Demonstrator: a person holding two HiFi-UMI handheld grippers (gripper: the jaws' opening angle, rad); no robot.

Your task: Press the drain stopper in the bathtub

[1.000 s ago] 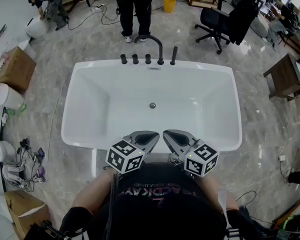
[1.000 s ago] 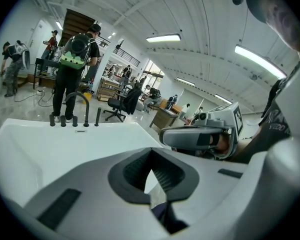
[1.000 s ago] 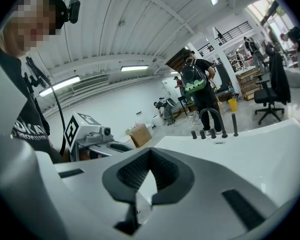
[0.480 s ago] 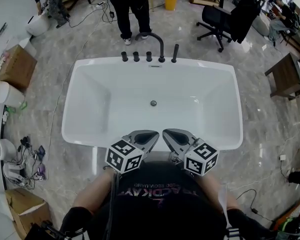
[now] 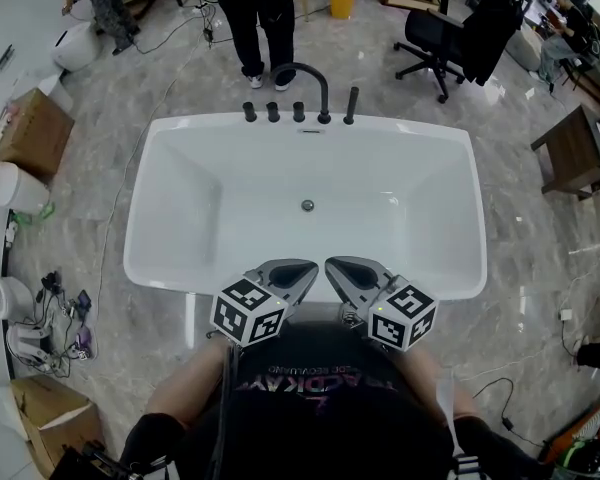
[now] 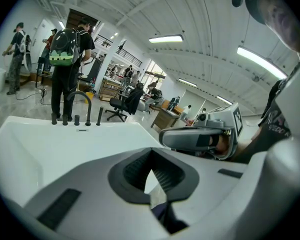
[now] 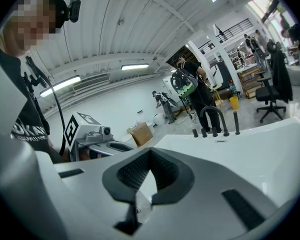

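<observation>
The white bathtub lies in front of me in the head view, with the small round metal drain stopper at the middle of its floor. My left gripper and right gripper hover side by side over the tub's near rim, both shut with nothing between the jaws, well short of the stopper. In the left gripper view the left gripper points across the tub, with the right gripper's body beside it. The right gripper also looks over the tub rim. The stopper is hidden in both gripper views.
A black faucet with handles stands on the far rim. A person stands just behind it. An office chair and a wooden table are to the right, with a cardboard box and cables to the left.
Both grippers hold their place. The person behind the tub has shifted a little, and the head view has tilted slightly.
</observation>
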